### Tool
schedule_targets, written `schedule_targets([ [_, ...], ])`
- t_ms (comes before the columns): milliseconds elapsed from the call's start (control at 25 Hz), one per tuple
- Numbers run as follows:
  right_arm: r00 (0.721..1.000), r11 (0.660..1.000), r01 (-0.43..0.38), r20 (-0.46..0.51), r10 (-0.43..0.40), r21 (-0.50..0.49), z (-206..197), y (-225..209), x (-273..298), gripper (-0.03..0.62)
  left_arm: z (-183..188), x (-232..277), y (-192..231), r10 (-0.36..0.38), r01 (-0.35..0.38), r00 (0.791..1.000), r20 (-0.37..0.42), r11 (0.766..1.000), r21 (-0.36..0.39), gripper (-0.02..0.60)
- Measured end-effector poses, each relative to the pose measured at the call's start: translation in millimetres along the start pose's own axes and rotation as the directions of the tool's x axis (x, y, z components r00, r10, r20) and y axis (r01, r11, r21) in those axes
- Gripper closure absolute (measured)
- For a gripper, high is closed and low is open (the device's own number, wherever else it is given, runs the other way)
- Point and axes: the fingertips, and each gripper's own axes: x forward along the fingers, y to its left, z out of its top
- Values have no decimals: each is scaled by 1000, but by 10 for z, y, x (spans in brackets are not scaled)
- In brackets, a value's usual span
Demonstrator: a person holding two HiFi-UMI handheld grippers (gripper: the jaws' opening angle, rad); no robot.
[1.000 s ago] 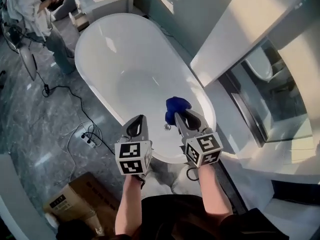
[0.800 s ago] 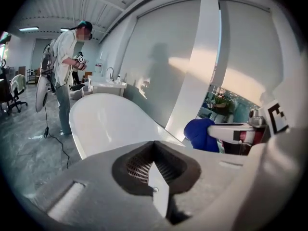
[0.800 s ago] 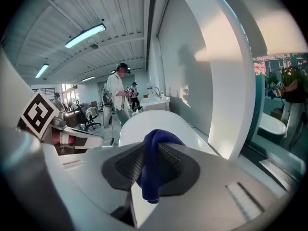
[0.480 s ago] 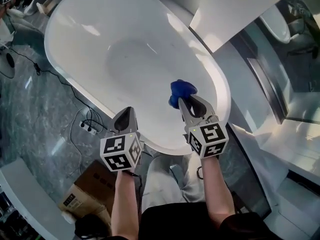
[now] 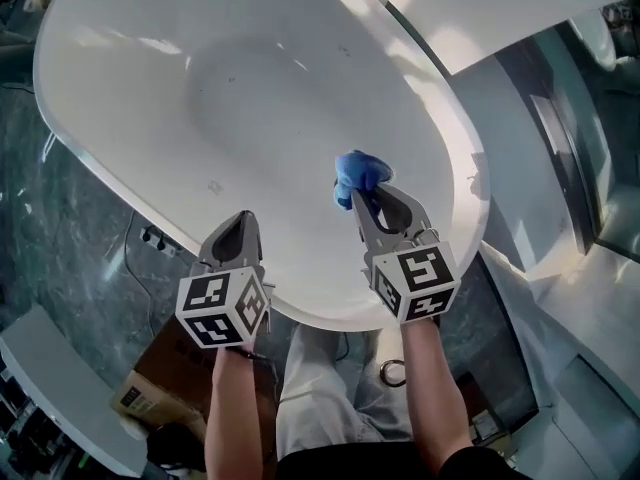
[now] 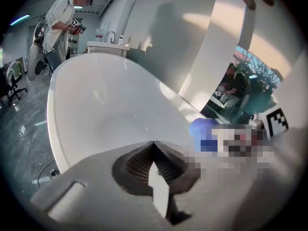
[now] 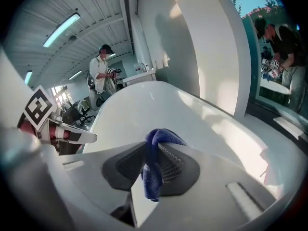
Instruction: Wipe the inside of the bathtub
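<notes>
Above the grey marble floor (image 5: 60, 228), the glossy white oval bathtub (image 5: 250, 108) has drawn closer beneath you, your right gripper (image 5: 365, 196) jaws pinching the crumpled blue cloth (image 5: 358, 171) over its near inner wall, left gripper (image 5: 240, 220) jaws closed empty, so wiping looks ready to begin.

The broad white basin of the bathtub (image 5: 240, 88) is shown bare from 9 to 1 o'clock of the right gripper (image 5: 364, 198), whose jaws are filled by a blue cloth (image 5: 358, 171). Passage at 2 o'clock is barred by the raised rim and a white wall panel (image 5: 500, 8). At 8 o'clock the near rim is overhung by the left gripper (image 5: 240, 220), its jaws closed.
</notes>
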Motion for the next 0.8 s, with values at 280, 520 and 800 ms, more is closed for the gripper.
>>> schedule_targets([
  [280, 993, 997, -78, -88, 79, 14, -550, -157, 586, 514, -238, 526, 121, 50, -50, 999, -7, 999, 4, 577],
  [520, 978, 990, -139, -151, 141, 20, -989, -305, 1028, 514, -503, 967, 285, 75, -77, 995, -59, 996, -43, 577],
  [800, 946, 979, -206, -255, 200, 6, -1589, -490, 1451, 514, -673, 1438, 378, 88, -97, 994, -68, 987, -131, 577],
])
